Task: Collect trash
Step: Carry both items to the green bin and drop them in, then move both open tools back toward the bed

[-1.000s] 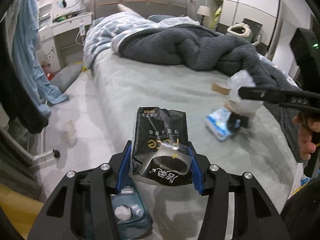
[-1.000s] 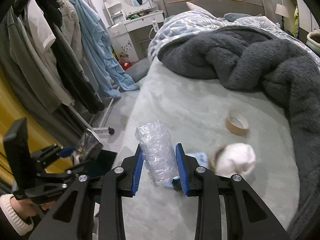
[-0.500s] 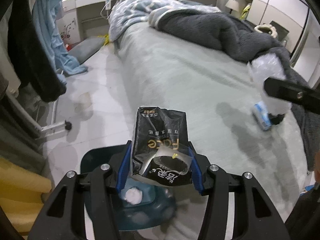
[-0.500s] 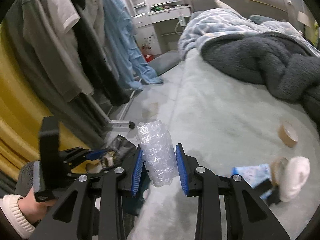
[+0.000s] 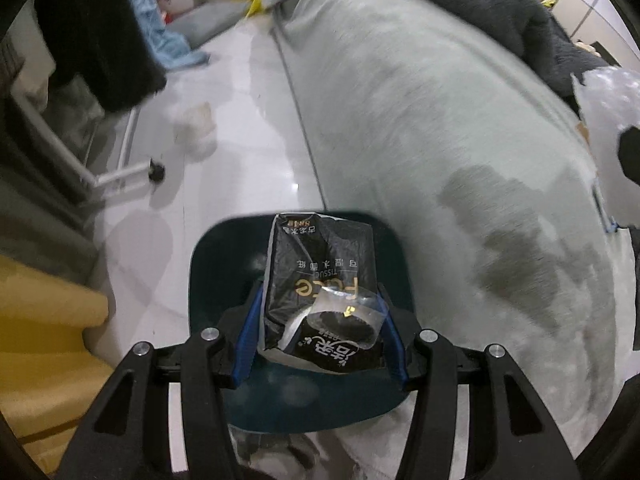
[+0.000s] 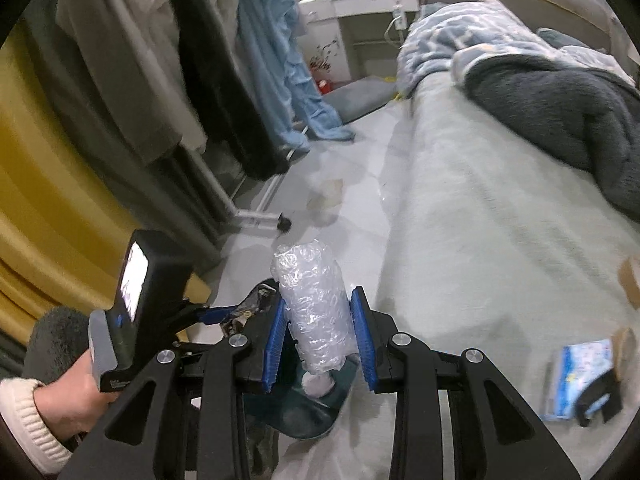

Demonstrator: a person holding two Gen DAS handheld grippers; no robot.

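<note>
A black tissue packet is clamped between the blue pads of the left gripper directly above a dark teal trash bin beside the bed. A roll of bubble wrap is pinched by the right gripper over the same bin.

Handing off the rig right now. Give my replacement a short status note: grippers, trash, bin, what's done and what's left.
Left gripper: shut on the black tissue pack, held directly over the dark teal bin beside the bed.
Right gripper: shut on the bubble wrap roll, above the bin's edge.
Done: both pieces lifted off the bed; a white wad already lies in the bin.
Left: release both into the bin, then fetch the blue packet and the tape roll on the bed. A pale scrap lies on the floor.
</note>
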